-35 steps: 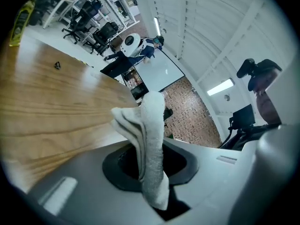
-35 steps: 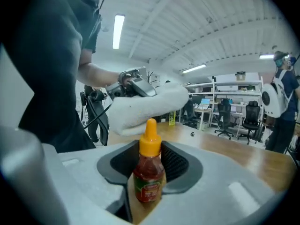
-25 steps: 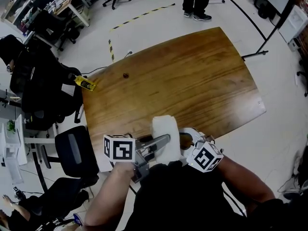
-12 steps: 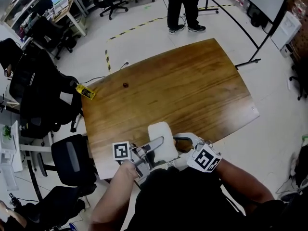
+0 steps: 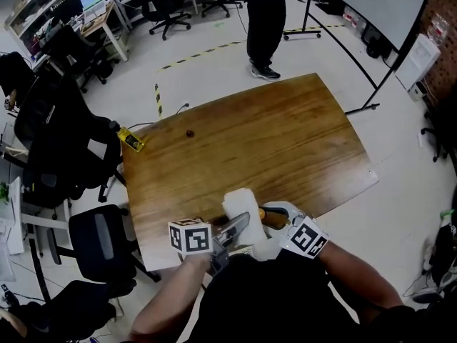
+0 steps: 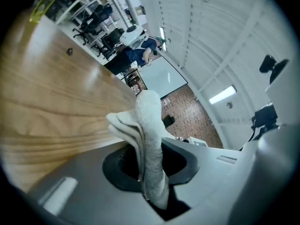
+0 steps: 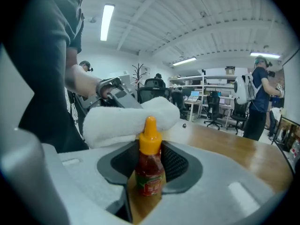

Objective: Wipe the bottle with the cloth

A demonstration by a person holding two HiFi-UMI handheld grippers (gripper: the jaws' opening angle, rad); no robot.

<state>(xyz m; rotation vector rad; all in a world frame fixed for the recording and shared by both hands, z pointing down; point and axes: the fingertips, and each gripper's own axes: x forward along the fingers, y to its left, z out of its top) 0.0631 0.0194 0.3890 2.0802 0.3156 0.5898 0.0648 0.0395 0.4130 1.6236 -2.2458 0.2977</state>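
Bottle clamped in the right jaws, cloth clamped in the left, at the near edge of the bench.

The small red sauce bottle [image 7: 149, 168] with its orange cap stands upright between the jaws of the right gripper [image 7: 150, 175], which are closed on its body. The folded white cloth [image 7: 127, 119] is pinched in the jaws of the left gripper [image 6: 151, 172] and lies across just behind the cap, to the bottle's left; whether it touches the cap cannot be told. Both are held over the near edge of the brown wooden bench [image 5: 278, 138], whose top carries only a small dark object [image 5: 189, 132] towards the far left. A yellow item [image 5: 129, 139] sits at its far left corner. Black office chairs [image 5: 100, 240] stand on the pale floor to the left. A person [image 5: 265, 23] stands beyond the far edge.
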